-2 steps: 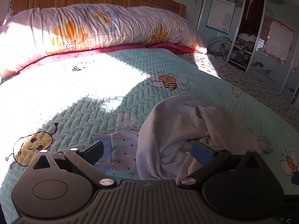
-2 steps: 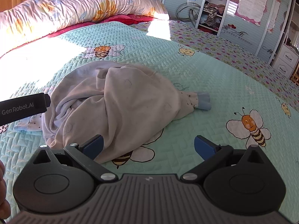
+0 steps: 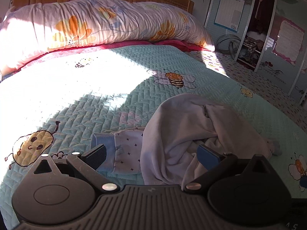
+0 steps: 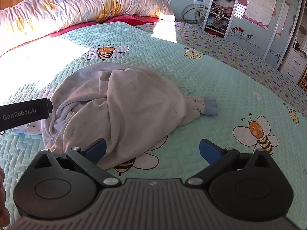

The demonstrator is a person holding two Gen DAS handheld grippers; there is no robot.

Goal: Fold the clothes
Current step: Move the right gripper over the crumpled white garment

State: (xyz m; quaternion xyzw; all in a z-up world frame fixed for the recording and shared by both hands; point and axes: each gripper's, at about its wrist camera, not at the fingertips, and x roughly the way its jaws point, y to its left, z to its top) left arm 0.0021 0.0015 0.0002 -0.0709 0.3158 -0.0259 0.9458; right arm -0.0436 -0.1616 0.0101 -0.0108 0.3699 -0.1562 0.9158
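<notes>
Garment (image 4: 122,111) lies crumpled in a heap near mid-bed on the teal bee quilt (image 4: 220,80): pale grey-lilac body bunched up, two star-print sleeves w/ blue cuffs sticking out opposite sides. One cuff (image 3: 103,143) sits just ahead of the left gripper (image 3: 151,153), the other cuff (image 4: 210,106) at the far side in the right view. Not folded as it lies.

Handling, my guess: light, soft, floppy knit w/ no stiffness, so it will sag and drag, and layers may cling together. Pinching the top layer only prob lifts part of the heap. Best holds look like the cuffs or a hem edge; cuffs are thicker and easy to find. Hem is buried in folds, can't tell where exactly.

Left gripper jaws spread wide, nothing between them, low over the near sleeve and heap edge. Right gripper (image 4: 152,150) jaws also spread, empty, left finger (image 4: 96,149) close by the heap's near edge; contact unclear.

Room: plenty of flat quilt to the right and toward the duvet roll (image 3: 107,21). Bed edge on the wardrobe (image 4: 249,9) side is well apart from the heap.
</notes>
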